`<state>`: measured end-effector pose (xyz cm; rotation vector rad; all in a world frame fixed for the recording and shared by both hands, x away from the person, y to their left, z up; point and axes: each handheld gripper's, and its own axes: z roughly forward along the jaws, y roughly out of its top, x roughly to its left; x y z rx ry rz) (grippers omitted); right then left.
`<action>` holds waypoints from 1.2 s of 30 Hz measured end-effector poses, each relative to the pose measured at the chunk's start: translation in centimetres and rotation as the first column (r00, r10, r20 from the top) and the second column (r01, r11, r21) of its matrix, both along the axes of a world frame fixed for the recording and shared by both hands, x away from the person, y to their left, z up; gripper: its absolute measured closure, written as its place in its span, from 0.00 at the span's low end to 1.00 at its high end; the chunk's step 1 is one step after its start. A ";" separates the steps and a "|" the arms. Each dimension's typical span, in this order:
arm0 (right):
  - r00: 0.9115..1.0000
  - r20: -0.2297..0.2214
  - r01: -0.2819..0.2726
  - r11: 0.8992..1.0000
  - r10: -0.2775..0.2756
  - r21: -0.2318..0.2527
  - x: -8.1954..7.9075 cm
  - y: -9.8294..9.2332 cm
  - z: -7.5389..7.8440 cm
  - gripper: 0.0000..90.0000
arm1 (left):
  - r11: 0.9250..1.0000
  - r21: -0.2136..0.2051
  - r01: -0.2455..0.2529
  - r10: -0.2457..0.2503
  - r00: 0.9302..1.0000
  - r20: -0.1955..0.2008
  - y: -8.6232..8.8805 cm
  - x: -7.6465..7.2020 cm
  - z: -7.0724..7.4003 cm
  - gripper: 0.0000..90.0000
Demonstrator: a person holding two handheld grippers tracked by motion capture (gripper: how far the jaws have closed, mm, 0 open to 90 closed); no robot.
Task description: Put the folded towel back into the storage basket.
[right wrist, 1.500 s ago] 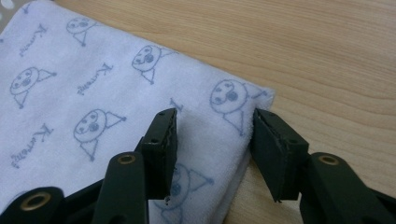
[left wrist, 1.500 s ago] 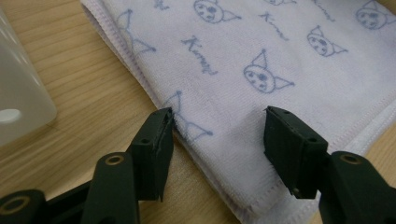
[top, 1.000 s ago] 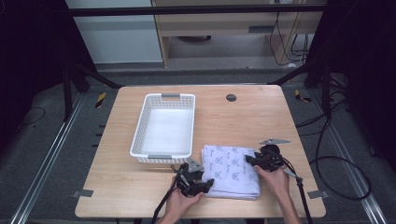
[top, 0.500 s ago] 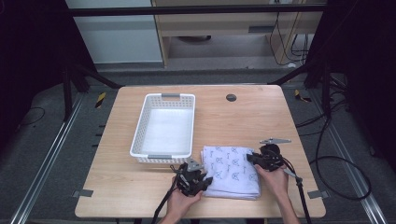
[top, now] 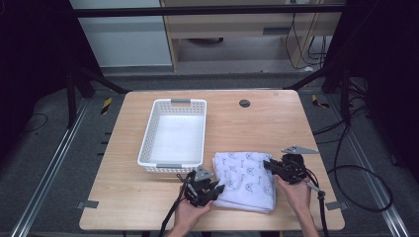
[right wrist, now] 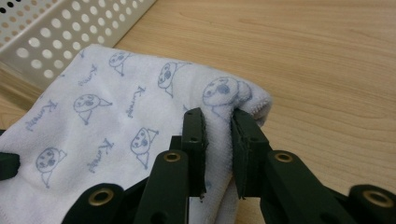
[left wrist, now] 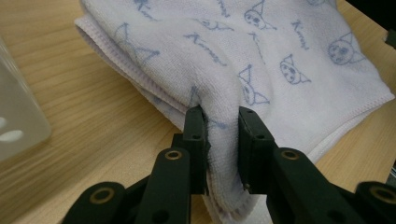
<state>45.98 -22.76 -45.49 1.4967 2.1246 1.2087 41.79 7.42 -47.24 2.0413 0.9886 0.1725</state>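
The folded towel [top: 245,180] is lying on the tabletop [top: 276,123] just beside the white perforated basket [top: 174,134], near the person's edge. The left claw [left wrist: 218,119] is pinching a raised fold at the towel's near-left side, and the right claw [right wrist: 215,122] is clamping a rolled fold at its far-right corner, both jaws narrowed onto cloth. The step in hand is probably lifting the towel. To do it well, both claws should be rising together and level, keeping every layer pinched so the fold is not slipping open. The towel is white terry, printed with pale blue cartoon faces and lettering, hemmed at its edges.
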 end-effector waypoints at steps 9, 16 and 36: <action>0.999 0.043 -0.002 1.000 0.002 0.018 -0.8 -0.1 1.3 0.86 | 1.000 -0.010 0.015 -0.014 0.999 0.045 0.3 -0.5 1.4 0.83; 0.995 0.097 -0.010 1.000 0.008 0.018 -1.3 0.1 2.5 0.86 | 0.999 -0.034 0.014 -0.012 0.998 0.068 0.8 -0.8 2.8 0.83; 0.979 0.203 -0.023 1.000 0.018 0.020 -2.1 1.3 5.5 0.86 | 0.997 -0.081 0.005 0.005 0.992 0.128 2.2 -1.3 5.8 0.84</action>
